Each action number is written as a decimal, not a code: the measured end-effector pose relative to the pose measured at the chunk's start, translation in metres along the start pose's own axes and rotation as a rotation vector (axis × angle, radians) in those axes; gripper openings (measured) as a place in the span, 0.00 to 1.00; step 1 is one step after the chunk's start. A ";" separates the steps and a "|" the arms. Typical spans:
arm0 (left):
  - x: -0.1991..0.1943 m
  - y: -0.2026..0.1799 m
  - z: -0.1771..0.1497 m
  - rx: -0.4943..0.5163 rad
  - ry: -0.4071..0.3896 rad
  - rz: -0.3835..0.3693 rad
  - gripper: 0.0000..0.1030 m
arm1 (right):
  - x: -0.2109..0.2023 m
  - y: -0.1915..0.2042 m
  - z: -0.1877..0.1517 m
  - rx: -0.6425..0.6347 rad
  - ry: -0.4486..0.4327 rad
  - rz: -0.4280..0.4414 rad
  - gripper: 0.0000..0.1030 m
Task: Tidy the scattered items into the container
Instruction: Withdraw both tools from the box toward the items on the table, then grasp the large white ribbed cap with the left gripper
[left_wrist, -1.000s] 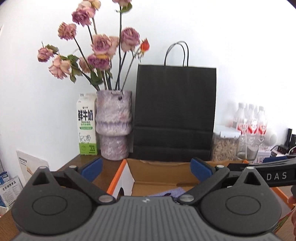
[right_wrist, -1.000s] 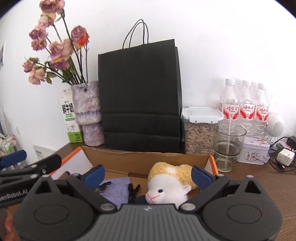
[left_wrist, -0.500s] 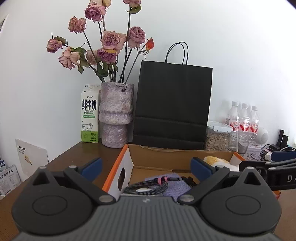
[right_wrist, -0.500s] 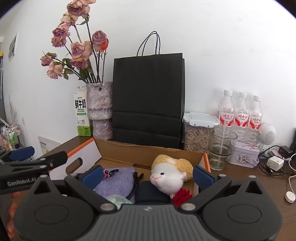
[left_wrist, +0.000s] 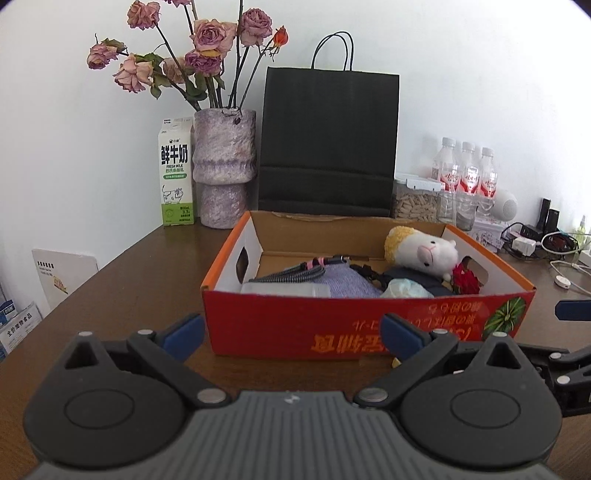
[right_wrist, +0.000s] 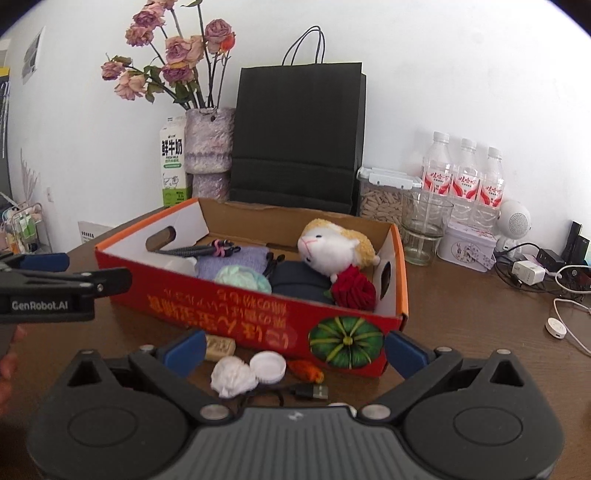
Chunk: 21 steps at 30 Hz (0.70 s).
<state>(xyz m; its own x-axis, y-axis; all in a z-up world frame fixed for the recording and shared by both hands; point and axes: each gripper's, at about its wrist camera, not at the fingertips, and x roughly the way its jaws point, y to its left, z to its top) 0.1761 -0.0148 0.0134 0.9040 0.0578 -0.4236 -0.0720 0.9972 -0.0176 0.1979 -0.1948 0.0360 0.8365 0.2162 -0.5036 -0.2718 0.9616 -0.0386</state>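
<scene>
cardboard box sits on the wooden table right ahead of me, plush sheep, red rose, purple cloth and striped cable already inside. my right gripper is spread wide and empty, low over the leftovers by the box's front wall: white crumpled tissue, white cap, usb plug. my left gripper is released too, holding nothing, facing the box.

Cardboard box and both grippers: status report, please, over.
Left gripper open, empty. Right gripper open, empty. Cardboard box part filled; tissue wad, white cap, USB cable on table in front of it. Nothing blocking.
</scene>
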 end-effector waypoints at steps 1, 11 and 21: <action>-0.003 0.000 -0.004 0.010 0.018 0.002 1.00 | -0.004 0.001 -0.007 -0.006 0.011 0.001 1.00; -0.035 -0.024 -0.036 0.082 0.149 -0.145 1.00 | -0.035 -0.007 -0.055 -0.004 0.098 -0.012 1.00; -0.032 -0.064 -0.053 0.123 0.253 -0.212 1.00 | -0.031 -0.029 -0.068 0.032 0.161 -0.046 1.00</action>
<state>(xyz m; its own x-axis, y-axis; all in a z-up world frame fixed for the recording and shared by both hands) 0.1294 -0.0826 -0.0201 0.7595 -0.1493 -0.6332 0.1713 0.9849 -0.0267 0.1477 -0.2413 -0.0063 0.7596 0.1448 -0.6341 -0.2178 0.9752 -0.0382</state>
